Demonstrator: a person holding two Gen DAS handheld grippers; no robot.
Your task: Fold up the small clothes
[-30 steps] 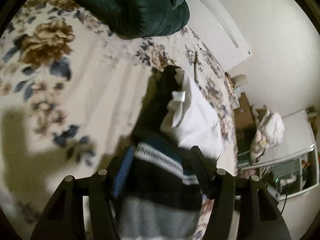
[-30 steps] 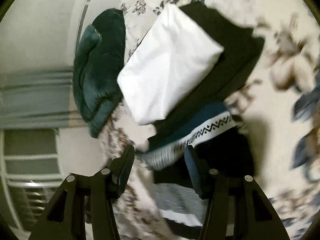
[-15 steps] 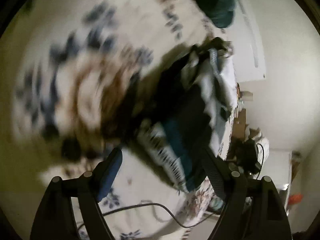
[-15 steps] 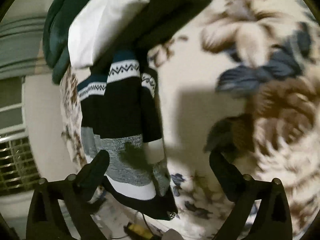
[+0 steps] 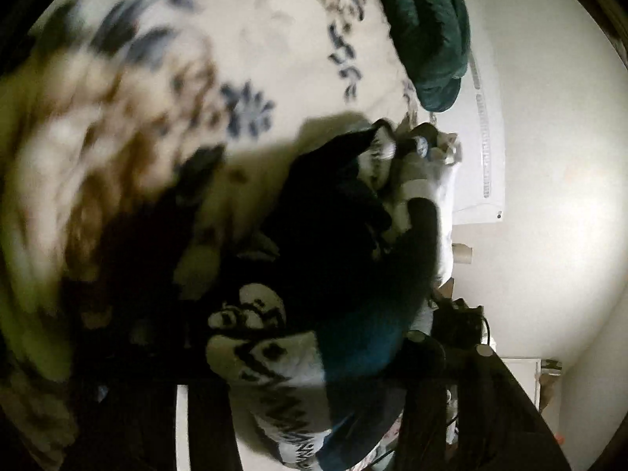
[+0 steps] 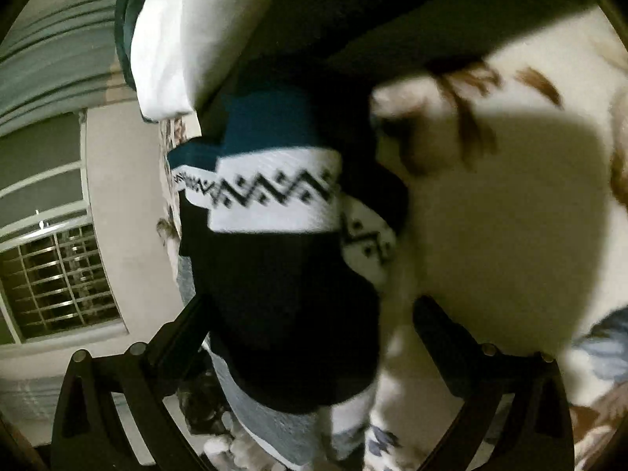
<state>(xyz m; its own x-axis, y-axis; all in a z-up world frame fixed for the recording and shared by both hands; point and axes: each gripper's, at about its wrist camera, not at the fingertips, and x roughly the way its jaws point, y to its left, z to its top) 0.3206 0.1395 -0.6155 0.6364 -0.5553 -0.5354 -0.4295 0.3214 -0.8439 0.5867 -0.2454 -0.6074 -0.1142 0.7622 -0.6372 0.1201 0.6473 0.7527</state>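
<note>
A striped sweater in black, teal, white zigzag and grey lies folded on the floral bedspread; it shows in the right wrist view (image 6: 286, 259) and in the left wrist view (image 5: 345, 314). My right gripper (image 6: 310, 314) is open, its fingers (image 6: 184, 329) standing either side of the sweater's black band. My left gripper (image 5: 298, 384) is close over the sweater's zigzag band; its fingers are dark and blurred. A folded white garment (image 6: 188, 31) on a black one (image 6: 392, 23) lies just beyond the sweater.
A dark green blanket (image 5: 428, 27) is bunched at the bed's far side by the white wall. The floral bedspread (image 6: 510, 204) stretches to my right. A barred window (image 6: 55, 274) and clutter on the floor (image 5: 463, 322) lie off the bed's edge.
Both grippers have let go of the sweater, opened and swung round it. The sweater has gone from held up to lying folded next to the white and black garments.
</note>
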